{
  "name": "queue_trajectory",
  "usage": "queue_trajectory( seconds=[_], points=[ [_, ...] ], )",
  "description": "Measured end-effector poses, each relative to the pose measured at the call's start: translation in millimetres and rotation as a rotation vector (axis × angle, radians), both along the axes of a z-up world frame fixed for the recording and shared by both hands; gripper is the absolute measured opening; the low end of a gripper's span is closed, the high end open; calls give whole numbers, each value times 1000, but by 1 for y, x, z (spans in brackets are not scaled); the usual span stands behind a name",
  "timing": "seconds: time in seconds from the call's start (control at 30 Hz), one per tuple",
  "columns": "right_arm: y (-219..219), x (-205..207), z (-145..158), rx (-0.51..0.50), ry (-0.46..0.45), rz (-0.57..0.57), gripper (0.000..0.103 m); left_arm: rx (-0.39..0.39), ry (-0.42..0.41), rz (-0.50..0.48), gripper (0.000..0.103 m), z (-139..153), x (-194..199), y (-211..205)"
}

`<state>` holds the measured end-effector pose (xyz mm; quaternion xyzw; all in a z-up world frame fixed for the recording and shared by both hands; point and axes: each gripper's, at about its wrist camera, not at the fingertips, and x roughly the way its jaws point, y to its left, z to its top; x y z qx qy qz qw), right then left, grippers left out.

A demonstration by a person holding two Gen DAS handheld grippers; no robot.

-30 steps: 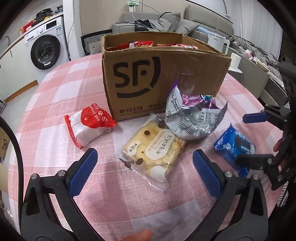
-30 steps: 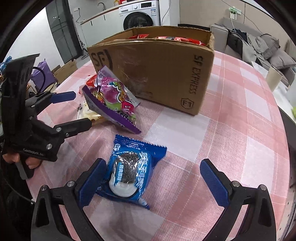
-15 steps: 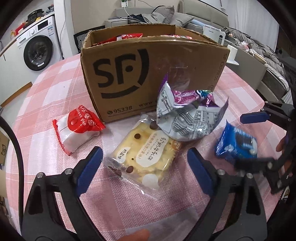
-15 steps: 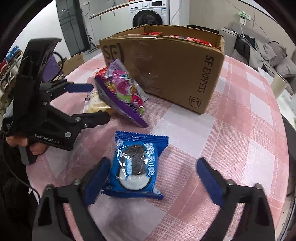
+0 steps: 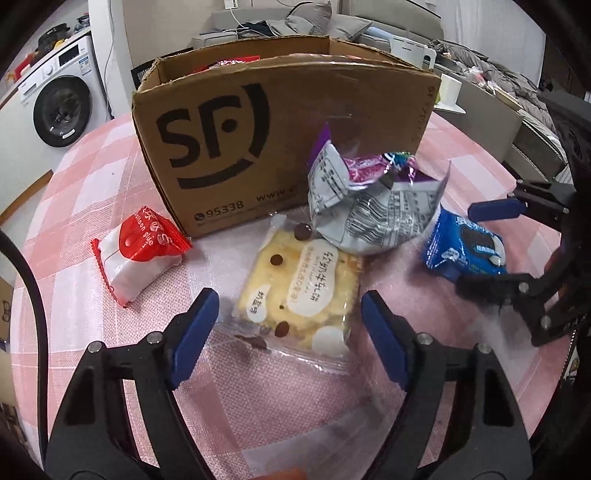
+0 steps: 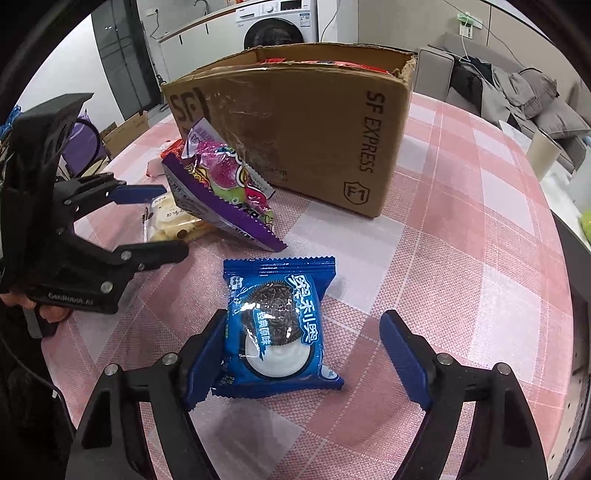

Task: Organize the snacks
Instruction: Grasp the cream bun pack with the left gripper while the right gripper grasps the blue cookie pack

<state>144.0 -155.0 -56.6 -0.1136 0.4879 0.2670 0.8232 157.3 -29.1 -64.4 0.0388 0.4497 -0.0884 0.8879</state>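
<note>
A yellow biscuit pack (image 5: 299, 291) lies flat on the pink checked tablecloth (image 5: 74, 177). My left gripper (image 5: 288, 325) straddles it, jaws closing, with both pads still clear of its sides. A blue cookie pack (image 6: 277, 325) lies between the fingers of my right gripper (image 6: 303, 350), whose jaws are closing. The left pad touches the wrapper's edge and the right pad stands well apart. Behind them is an open cardboard box (image 5: 258, 147) holding red packets. A purple and silver snack bag (image 5: 369, 206) leans on it. A red and white pack (image 5: 136, 254) lies to the left.
The box (image 6: 314, 129) takes up the table's middle. The table's round edge runs close on the right, with a white cup (image 6: 543, 155) beyond it. A washing machine (image 5: 59, 110) and a sofa (image 5: 295, 26) stand past the far side.
Both pairs of jaws have narrowed. The left gripper moved forward and down over the biscuit pack. The right gripper stayed in place, its left pad now against the blue pack.
</note>
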Motion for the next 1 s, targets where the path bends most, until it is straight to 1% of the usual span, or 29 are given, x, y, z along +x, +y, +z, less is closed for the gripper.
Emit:
queue_trajectory(
  seconds=[0.07,0.23,0.3,0.4,0.53,0.6,0.63,0.7,0.73,0.8,0.97,1.0],
  points=[
    [1,2,-1,-2,1,1,84,-4,-6,-4,76,-1,4,1],
    [6,-2,-3,-35,-5,15,84,-4,-17,-34,63,-1,0,-5],
    [9,-4,-4,-43,-4,20,86,-7,-22,-48,56,-1,-3,-8],
    [11,-6,-5,-48,-2,25,87,10,-28,-53,55,1,-6,-14],
    [9,-6,-3,-41,-4,18,86,-7,-29,-51,55,5,-9,-16],
    [6,-6,-1,-27,-7,19,74,-22,-39,-48,55,9,-13,-15],
    [6,-6,0,-19,-7,21,71,-27,-45,-47,55,12,-14,-15],
    [6,-7,2,-7,-10,30,57,-43,-61,-42,55,18,-20,-6],
    [7,-7,3,-3,-14,38,53,-49,-66,-42,55,20,-20,-5],
    [9,-10,4,2,-29,56,48,-59,-72,-42,55,24,-21,-3],
    [12,-14,7,12,-41,78,46,-67,-87,-41,55,32,-22,-3],
    [12,-15,9,15,-48,85,46,-67,-90,-43,55,31,-29,1]
  ],
)
